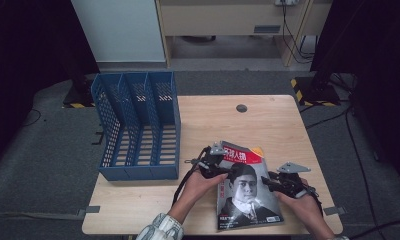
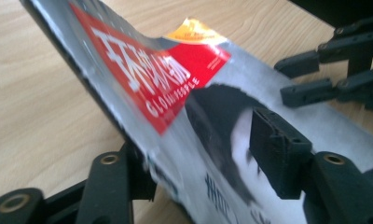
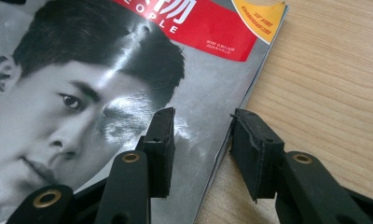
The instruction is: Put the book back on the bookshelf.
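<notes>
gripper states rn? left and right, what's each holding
Left claw: open, jaws astride the lifted edge of the magazine, not clamped.
Right claw: open, jaws astride the magazine's other edge, holding nothing.

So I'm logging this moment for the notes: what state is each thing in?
Glossy magazine with red title band: closed, left edge lifted off the wooden table.
Blue plastic three-slot file rack: upright, empty.
Left gripper: jaws astride the magazine's raised edge, not closed.
Right gripper: open, straddling the magazine's right edge.
</notes>
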A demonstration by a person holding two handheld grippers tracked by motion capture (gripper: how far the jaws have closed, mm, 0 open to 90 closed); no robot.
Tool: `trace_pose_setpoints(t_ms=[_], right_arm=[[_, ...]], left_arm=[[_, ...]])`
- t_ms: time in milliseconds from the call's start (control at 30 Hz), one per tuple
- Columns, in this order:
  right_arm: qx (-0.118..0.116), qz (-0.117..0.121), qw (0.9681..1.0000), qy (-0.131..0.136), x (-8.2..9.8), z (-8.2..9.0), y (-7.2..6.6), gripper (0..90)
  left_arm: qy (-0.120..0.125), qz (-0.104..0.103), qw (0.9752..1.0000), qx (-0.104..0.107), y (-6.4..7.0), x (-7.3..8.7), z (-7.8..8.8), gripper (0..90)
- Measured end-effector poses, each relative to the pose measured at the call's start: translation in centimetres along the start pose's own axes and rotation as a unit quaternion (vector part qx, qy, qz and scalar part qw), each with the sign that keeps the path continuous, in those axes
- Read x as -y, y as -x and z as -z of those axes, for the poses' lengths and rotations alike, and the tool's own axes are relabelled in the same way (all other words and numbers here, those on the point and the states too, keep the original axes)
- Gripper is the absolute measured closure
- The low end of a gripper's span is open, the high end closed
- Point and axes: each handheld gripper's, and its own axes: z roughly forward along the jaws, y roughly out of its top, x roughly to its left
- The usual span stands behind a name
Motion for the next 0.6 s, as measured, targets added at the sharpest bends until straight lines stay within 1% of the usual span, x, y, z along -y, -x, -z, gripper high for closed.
trace_pose_setpoints(t_ms=[67,167,267,333,500,567,600], right_arm=[[-0.001,-0.001,1.0,0.001,0.0,0.0,0.0,59.3],[-0.001,-0.001,1.0,0.002,0.0,0.0,0.0,59.0],[-0.003,-0.007,1.0,0.005,0.1,-0.1,0.1,58.8],[-0.005,-0.01,0.9999,0.006,0.1,-0.1,0.1,58.7],[-0.005,-0.007,0.9999,0.009,0.2,-0.1,0.2,58.7],[-0.006,-0.007,0.9999,0.009,0.2,-0.1,0.2,58.6],[-0.007,-0.007,0.9999,0.009,0.2,-0.1,0.2,58.6]], left_arm=[[-0.004,-0.008,1.0,-0.004,0.0,-0.3,-0.4,43.2],[-0.007,-0.007,0.9999,-0.003,-0.2,-0.8,-1.1,41.1],[-0.007,-0.012,0.9999,-0.003,-0.5,-1.3,-1.4,42.8],[0.0,-0.005,1.0,0.0,-0.7,-1.5,-1.7,43.5],[0.001,-0.005,1.0,0.002,-0.8,-1.7,-2.2,44.0],[-0.006,-0.014,0.9999,0.001,-0.8,-1.8,-2.4,45.2],[-0.004,-0.01,0.9999,0.002,-0.8,-1.8,-2.5,45.2]])
